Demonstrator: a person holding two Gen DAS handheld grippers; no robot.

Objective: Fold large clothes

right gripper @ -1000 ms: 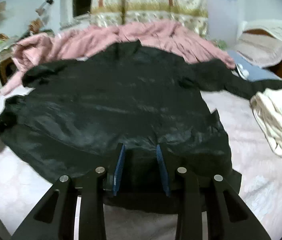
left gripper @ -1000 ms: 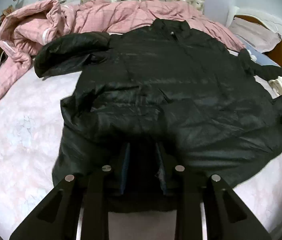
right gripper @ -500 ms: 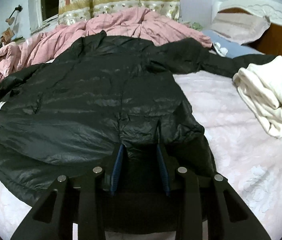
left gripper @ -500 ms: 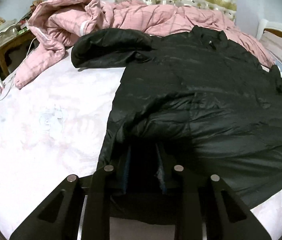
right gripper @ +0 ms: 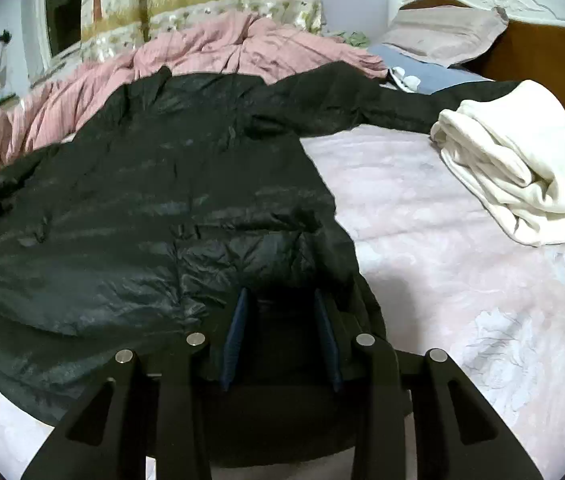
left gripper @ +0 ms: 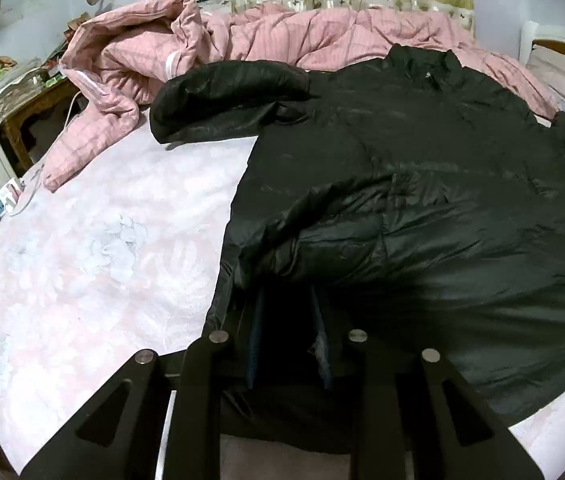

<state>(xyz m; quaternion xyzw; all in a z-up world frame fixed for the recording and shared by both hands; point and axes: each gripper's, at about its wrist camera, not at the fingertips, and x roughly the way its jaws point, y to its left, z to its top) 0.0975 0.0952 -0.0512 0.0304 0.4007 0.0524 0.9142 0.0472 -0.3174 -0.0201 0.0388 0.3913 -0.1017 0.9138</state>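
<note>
Black puffer jacket lies spread across the pink floral bedsheet, collar toward the rumpled pink quilt at the far side and hem nearest both cameras. The left gripper has its blue-padded fingers set a little apart with dark hem fabric filling the gap, and the right gripper looks the same at the other hem corner; both appear clamped on the jacket, though the dark cloth hides the contact itself. The step in hand seems to be the first fold, hem lifted to go up over the body. The next move probably calls for carrying both corners evenly toward the collar, since slippery fabric can slide. Counted: one jacket with two sleeves outstretched, one quilt, one folded cream garment, two grippers
</note>
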